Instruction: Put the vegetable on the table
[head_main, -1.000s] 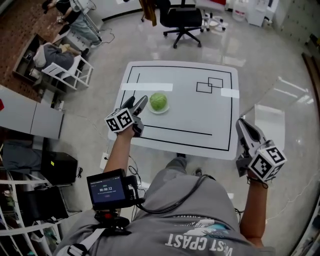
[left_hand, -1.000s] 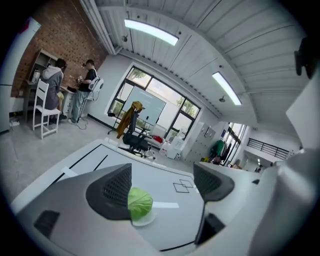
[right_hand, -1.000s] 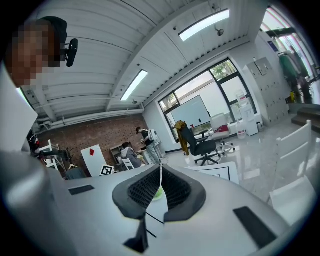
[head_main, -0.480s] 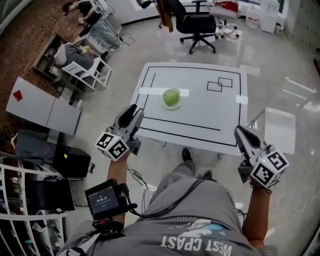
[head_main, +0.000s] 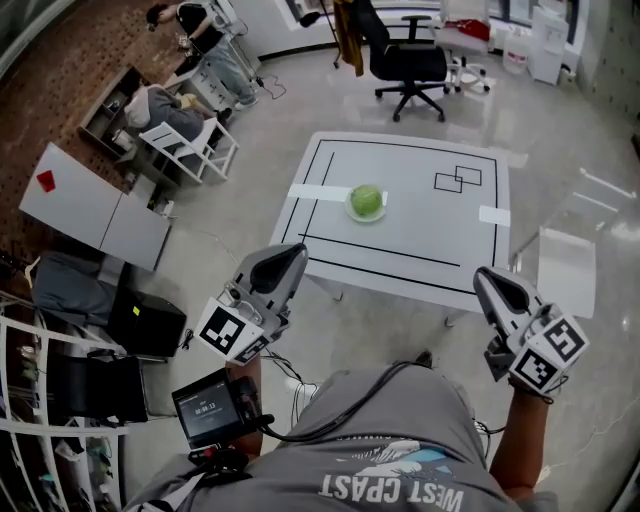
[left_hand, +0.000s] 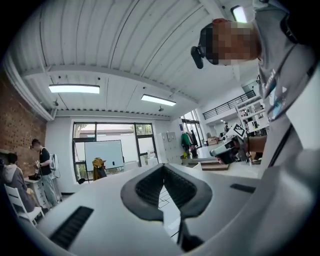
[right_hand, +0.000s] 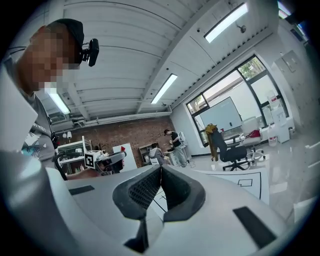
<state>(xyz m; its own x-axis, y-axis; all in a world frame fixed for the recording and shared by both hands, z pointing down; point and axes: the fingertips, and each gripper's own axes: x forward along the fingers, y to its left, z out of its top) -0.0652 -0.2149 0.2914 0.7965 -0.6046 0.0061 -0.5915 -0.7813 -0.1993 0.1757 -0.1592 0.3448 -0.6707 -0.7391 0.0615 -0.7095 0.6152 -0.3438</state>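
A green cabbage (head_main: 367, 200) sits on a small white plate (head_main: 353, 211) on the white table (head_main: 420, 250), towards its left side. My left gripper (head_main: 295, 253) hangs off the table's near left corner, well short of the cabbage, its jaws shut with nothing between them. In the left gripper view the left gripper (left_hand: 163, 168) has its pads pressed together and points over the table towards the windows. My right gripper (head_main: 485, 276) hovers just off the table's near right edge. In the right gripper view the right gripper (right_hand: 160, 168) is also shut and empty.
The table carries black outline tape and white tape strips (head_main: 317, 192). A black office chair (head_main: 405, 58) stands beyond it. White chairs (head_main: 195, 145) and seated people are at the far left, a grey cabinet (head_main: 95, 215) at the left, a white panel (head_main: 566, 272) on the floor at the right.
The left gripper has drawn back from beside the cabbage to off the table's near edge and its jaws have closed. The person has stepped back; the cabbage stays on its plate.
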